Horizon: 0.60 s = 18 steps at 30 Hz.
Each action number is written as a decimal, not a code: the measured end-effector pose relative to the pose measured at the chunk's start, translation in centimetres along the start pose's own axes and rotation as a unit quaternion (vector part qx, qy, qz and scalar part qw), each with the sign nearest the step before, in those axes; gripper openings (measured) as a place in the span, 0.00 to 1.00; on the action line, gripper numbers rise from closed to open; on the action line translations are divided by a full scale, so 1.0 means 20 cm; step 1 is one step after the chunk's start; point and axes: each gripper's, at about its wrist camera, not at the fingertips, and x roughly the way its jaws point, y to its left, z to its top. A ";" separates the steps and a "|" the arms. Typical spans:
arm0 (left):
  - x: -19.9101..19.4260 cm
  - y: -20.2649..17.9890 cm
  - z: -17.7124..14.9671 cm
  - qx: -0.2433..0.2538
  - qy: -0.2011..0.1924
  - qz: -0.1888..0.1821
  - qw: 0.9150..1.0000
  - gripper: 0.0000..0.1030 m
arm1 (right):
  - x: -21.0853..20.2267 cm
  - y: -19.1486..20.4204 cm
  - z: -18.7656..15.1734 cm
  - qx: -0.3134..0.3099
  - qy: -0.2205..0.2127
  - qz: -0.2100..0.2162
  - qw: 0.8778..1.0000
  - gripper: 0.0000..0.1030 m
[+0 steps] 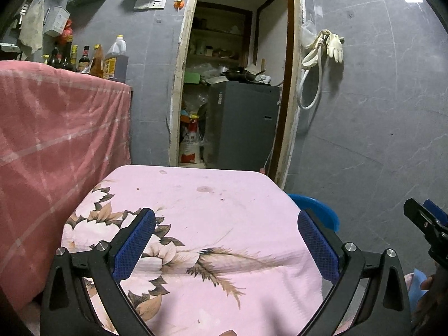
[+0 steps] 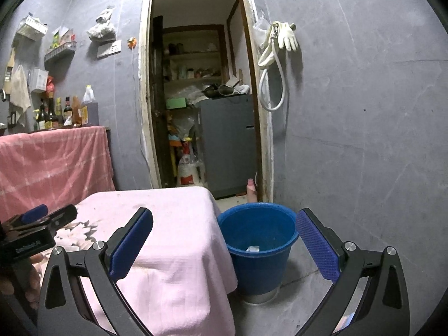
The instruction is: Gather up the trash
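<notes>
A blue bucket [image 2: 259, 247] stands on the floor right of a small table with a pink floral cloth [image 1: 196, 224]. A small pale scrap [image 2: 252, 249] lies at the bucket's bottom. My left gripper [image 1: 226, 240] hovers open over the cloth with nothing between its blue pads. The cloth under it shows only stains. My right gripper [image 2: 224, 240] is open and empty too, held above the table's right edge and the bucket. In the right wrist view the left gripper [image 2: 42, 218] shows at the left. Only the bucket's rim [image 1: 316, 207] peeks past the table in the left wrist view.
A counter draped in a red checked cloth [image 1: 56, 154] stands left, with bottles [image 1: 92, 61] on it. Behind the table an open doorway [image 1: 235, 84] leads to a storeroom with a grey cabinet [image 2: 226, 142]. Gloves and a hose [image 2: 280, 56] hang on the grey wall.
</notes>
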 end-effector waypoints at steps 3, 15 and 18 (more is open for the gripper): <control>-0.01 0.00 -0.02 -0.002 0.001 0.002 1.000 0.97 | 0.00 0.00 -0.01 0.002 0.002 0.000 1.000 1.00; -0.01 0.01 -0.02 -0.002 -0.001 0.007 1.000 0.97 | -0.02 0.00 -0.03 0.001 0.001 0.002 1.000 1.00; -0.01 0.01 -0.02 -0.002 -0.001 0.007 1.000 0.97 | -0.02 0.01 -0.03 0.000 -0.001 0.003 1.000 1.00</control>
